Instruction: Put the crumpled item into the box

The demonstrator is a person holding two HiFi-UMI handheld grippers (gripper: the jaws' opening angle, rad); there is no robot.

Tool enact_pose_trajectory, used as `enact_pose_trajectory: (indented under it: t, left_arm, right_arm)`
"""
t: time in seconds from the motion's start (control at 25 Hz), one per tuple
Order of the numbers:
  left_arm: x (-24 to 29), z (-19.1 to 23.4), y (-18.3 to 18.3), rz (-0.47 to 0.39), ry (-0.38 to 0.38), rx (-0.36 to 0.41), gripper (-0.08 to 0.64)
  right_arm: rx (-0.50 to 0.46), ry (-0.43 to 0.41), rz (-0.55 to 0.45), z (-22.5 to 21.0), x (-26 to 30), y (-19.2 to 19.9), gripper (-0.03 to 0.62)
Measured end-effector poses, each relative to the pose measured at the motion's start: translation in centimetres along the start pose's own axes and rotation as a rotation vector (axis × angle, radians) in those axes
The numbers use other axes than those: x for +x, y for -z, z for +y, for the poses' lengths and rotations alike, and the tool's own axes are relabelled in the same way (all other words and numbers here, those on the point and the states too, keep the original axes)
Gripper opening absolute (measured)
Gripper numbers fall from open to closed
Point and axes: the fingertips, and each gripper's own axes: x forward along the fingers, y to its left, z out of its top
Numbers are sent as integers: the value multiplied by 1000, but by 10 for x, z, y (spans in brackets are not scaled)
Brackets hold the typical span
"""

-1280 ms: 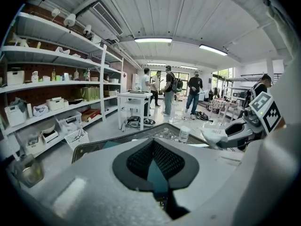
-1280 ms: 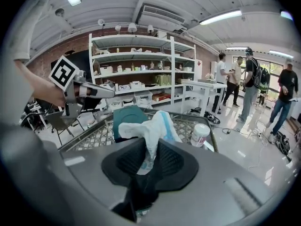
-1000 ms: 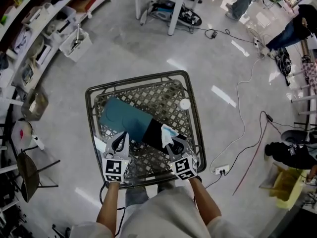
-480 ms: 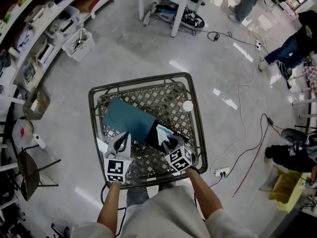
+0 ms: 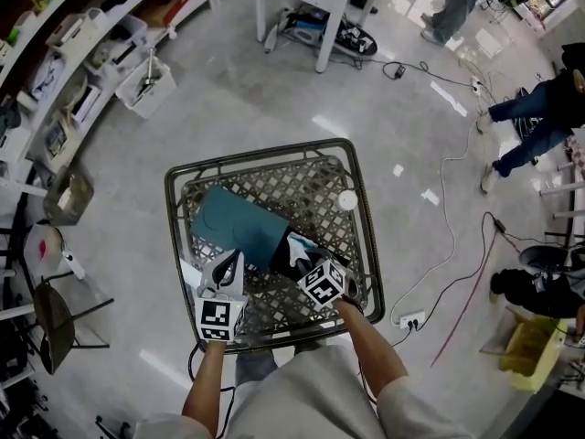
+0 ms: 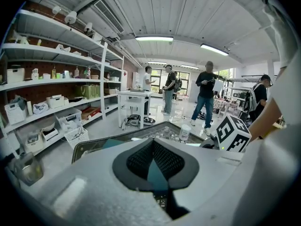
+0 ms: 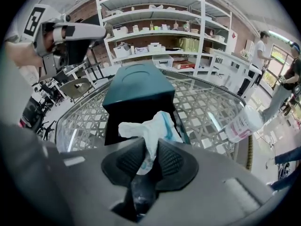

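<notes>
A teal box [image 5: 234, 218] lies on its side on the metal lattice table [image 5: 364, 236], its dark open end [image 5: 285, 252] facing me. My right gripper [image 5: 303, 256] is shut on a crumpled white and blue item [image 5: 300, 243] and holds it just at that open end. In the right gripper view the crumpled item [image 7: 148, 128] sticks up from between the pads of the right gripper [image 7: 149, 160], with the box [image 7: 136, 86] directly behind it. My left gripper [image 5: 223, 267] hovers beside the box's near left side, shut and holding nothing; the left gripper [image 6: 151, 147] shows pads that meet.
A white bottle [image 5: 345, 199] lies on the table at the far right, right of the box. Shelves [image 5: 64, 71] line the left wall, a chair [image 5: 50, 314] stands left, cables [image 5: 448, 245] run across the floor at right, and people [image 5: 526, 126] stand beyond.
My right gripper has dropped and swung left with the crumpled item, from the table's right side to the box's open end. The left gripper has stayed put.
</notes>
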Motion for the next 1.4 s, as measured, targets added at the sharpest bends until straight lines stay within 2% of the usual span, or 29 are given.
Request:
enact_pose_trajectory:
  t: [0.28, 0.44, 0.76, 0.96, 1.24, 1.4]
  left_arm:
    - [0, -3, -3, -8, 3, 6, 5]
    - [0, -6, -4, -5, 6, 15, 5]
    - [2, -11, -9, -13, 15, 23, 5]
    - [3, -14, -15, -20, 20, 29, 5]
    - [1, -17, -25, -27, 26, 42, 5]
    - [0, -16, -34, -32, 17, 48, 5]
  right_arm:
    - [9, -14, -9, 2, -1, 0, 93]
    - [30, -45, -22, 5, -6, 1, 172]
    - [66, 5, -108, 1, -32, -3, 202]
    - [132, 76, -227, -11, -64, -15, 150]
    - [212, 185, -324, -29, -91, -18, 4]
    - [247, 211, -362, -39, -103, -22, -1]
